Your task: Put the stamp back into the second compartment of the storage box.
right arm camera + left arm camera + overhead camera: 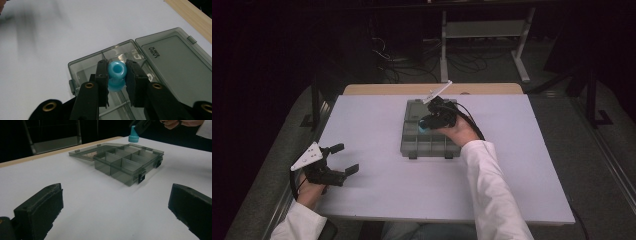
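Observation:
A smoky grey compartment box (429, 140) lies open in the middle of the white table, its lid (175, 62) folded flat behind it. My right gripper (424, 127) hovers over the box's compartments (85, 72), shut on a small blue spool-shaped piece (116, 75) that sits between the two pads. The same blue piece (133, 135) hangs above the far side of the box (127, 163) in the left gripper view. My left gripper (346, 159) rests near the table's front left corner, jaws wide open with nothing between them.
The white table top (377, 125) has bare room left and in front of the box. A wooden strip (432, 89) runs along its far edge. Beyond it stand a metal frame (482, 40) and floor cables (402, 65).

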Demonstrator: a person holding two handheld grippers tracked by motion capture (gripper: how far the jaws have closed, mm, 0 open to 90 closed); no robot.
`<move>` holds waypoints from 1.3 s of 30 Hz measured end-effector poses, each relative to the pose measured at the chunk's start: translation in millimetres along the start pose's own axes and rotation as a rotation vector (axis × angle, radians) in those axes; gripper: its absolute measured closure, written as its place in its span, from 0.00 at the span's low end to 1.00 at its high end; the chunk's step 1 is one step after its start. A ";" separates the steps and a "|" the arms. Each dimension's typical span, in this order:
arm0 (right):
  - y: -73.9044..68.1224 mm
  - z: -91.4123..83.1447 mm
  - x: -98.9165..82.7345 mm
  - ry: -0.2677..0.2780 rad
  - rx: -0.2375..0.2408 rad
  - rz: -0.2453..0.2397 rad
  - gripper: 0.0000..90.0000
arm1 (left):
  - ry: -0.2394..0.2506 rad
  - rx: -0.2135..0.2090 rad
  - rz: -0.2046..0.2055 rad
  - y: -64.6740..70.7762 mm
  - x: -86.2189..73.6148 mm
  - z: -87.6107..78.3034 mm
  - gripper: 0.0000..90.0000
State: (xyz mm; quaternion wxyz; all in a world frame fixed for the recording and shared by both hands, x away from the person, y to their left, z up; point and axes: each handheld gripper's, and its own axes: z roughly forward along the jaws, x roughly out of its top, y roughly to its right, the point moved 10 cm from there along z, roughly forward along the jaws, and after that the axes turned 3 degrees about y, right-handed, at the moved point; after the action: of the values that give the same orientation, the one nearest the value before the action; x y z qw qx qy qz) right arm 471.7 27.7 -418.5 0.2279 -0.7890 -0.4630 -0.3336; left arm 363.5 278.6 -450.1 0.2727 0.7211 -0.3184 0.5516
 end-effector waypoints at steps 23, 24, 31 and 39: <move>30.2 28.5 6.0 -0.061 -0.017 0.004 0.80 | 0.011 0.003 -0.012 0.5 1.1 -0.2 0.00; 30.2 28.9 5.0 -0.065 -0.015 0.021 0.80 | -0.002 0.003 0.002 -0.7 0.0 -1.1 0.00; 36.4 33.4 -1.0 -0.081 -0.014 0.037 0.79 | -0.008 0.002 0.010 -1.0 -0.6 -1.2 0.00; 43.1 24.2 -3.4 -0.062 -0.042 0.117 0.47 | -0.002 -0.001 0.001 0.1 -0.5 -0.5 0.00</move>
State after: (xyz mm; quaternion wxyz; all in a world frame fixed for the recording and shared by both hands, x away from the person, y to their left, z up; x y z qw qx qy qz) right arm 516.2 21.8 -439.6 0.2160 -0.8292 -0.4158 -0.3046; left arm 363.0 279.0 -450.5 0.2725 0.7214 -0.3195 0.5507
